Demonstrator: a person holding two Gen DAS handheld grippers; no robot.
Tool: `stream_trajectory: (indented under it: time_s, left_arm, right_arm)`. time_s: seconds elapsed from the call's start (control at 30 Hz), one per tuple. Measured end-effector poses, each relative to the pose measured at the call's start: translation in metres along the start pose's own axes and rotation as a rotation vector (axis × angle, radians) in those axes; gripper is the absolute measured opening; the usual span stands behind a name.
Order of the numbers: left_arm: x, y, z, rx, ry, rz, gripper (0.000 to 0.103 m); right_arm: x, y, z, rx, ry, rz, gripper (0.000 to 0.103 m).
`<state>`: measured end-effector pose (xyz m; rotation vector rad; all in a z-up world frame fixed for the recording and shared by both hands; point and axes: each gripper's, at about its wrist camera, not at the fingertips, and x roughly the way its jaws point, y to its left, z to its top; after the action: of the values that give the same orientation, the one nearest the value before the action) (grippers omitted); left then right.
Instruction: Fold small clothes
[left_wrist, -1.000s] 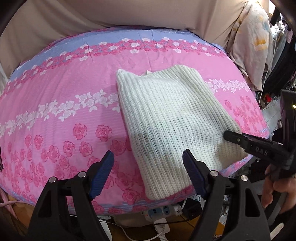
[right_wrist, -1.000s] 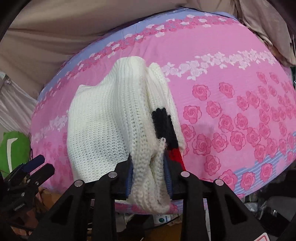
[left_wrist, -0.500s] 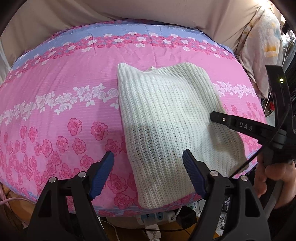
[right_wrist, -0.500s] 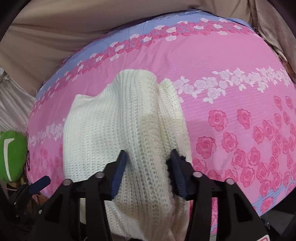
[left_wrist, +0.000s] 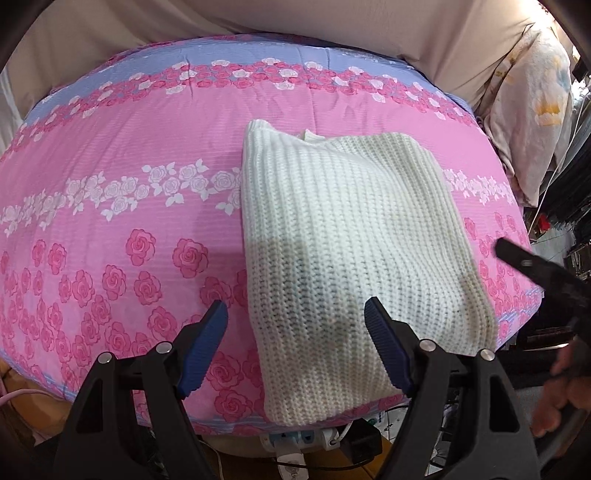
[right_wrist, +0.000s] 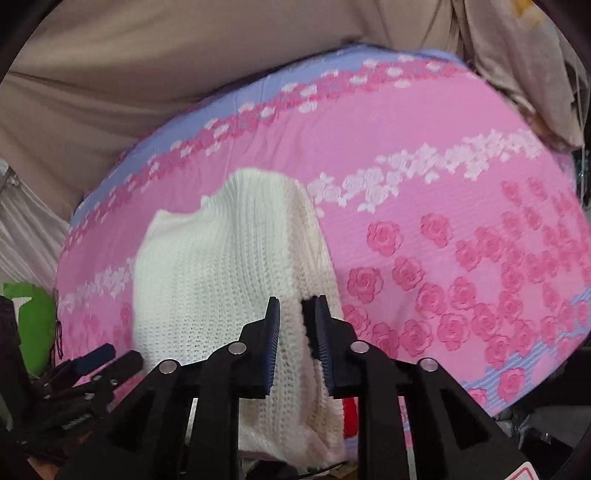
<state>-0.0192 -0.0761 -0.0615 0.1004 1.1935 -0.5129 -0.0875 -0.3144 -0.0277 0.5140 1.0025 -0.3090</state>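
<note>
Left tongs (left_wrist: 295, 347) hover spread above folded sweater (left_wrist: 351, 254)'s near edge.

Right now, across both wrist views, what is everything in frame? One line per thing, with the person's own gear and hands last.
knit sweater: one, cream white, folded on the bedspread near its front edge, a bit of black and red showing at its right side in the right wrist view
bedspread: one, pink with rose print and a lilac band, covers the surface
beige cloth: one, behind the bed
floral fabric: one, pale with yellow print, far right
power strip: one, white, below the front edge
green object: one, at the left edge, unclear what
left gripper: black with blue pads, wide open above the sweater's near end
right gripper: jaws narrowly apart with sweater fabric between them
hand: one, blurred, lower right
</note>
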Motion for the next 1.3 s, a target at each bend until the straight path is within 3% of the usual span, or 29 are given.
stream_trajectory:
  time_s: [0.1, 0.17, 0.27, 0.37, 0.5, 0.6, 0.73, 0.93, 1.03, 1.13, 1.23, 1.3]
  left_arm:
    - [-0.001, -0.003, -0.003, 0.017, 0.009, 0.016, 0.074]
    - [-0.002, -0.005, -0.006, 0.028, 0.004, 0.026, 0.074]
    - [-0.005, -0.005, -0.010, 0.034, 0.006, 0.043, 0.074]
    - [-0.012, 0.006, -0.012, 0.007, -0.009, 0.069, 0.074]
    - [-0.016, 0.025, -0.014, -0.047, -0.007, 0.093, 0.074]
    - [-0.023, 0.034, -0.016, -0.063, -0.019, 0.110, 0.074]
    - [-0.026, 0.039, -0.020, -0.056, -0.014, 0.119, 0.074]
    - [-0.031, 0.041, -0.021, -0.031, -0.029, 0.124, 0.074]
    - [-0.028, 0.041, -0.019, -0.035, -0.022, 0.120, 0.074]
    - [-0.031, 0.042, -0.015, -0.037, -0.036, 0.116, 0.074]
    - [-0.028, 0.044, -0.009, -0.058, -0.038, 0.111, 0.074]
    - [-0.025, 0.042, -0.005, -0.075, -0.032, 0.092, 0.074]
  right_arm:
    - [-0.027, 0.017, -0.012, -0.088, -0.022, 0.016, 0.018]
    - [-0.011, 0.027, -0.034, -0.170, 0.060, -0.001, 0.011]
    - [0.044, 0.015, -0.069, -0.218, 0.215, -0.104, 0.000]
    - [0.019, 0.022, -0.066, -0.176, 0.157, -0.076, 0.001]
    - [-0.022, 0.059, -0.050, -0.278, 0.047, -0.004, 0.002]
    - [0.000, 0.081, -0.048, -0.321, 0.078, 0.051, 0.002]
    - [0.073, 0.083, -0.058, -0.369, 0.207, -0.072, 0.000]
    - [0.028, 0.105, -0.051, -0.365, 0.142, 0.096, 0.003]
    - [0.073, 0.116, -0.064, -0.449, 0.216, 0.008, 0.002]
    - [0.064, 0.110, -0.050, -0.366, 0.213, 0.049, 0.000]
    - [0.019, 0.093, -0.025, -0.318, 0.059, 0.028, 0.011]
    - [0.012, 0.071, -0.006, -0.270, 0.005, -0.041, 0.043]
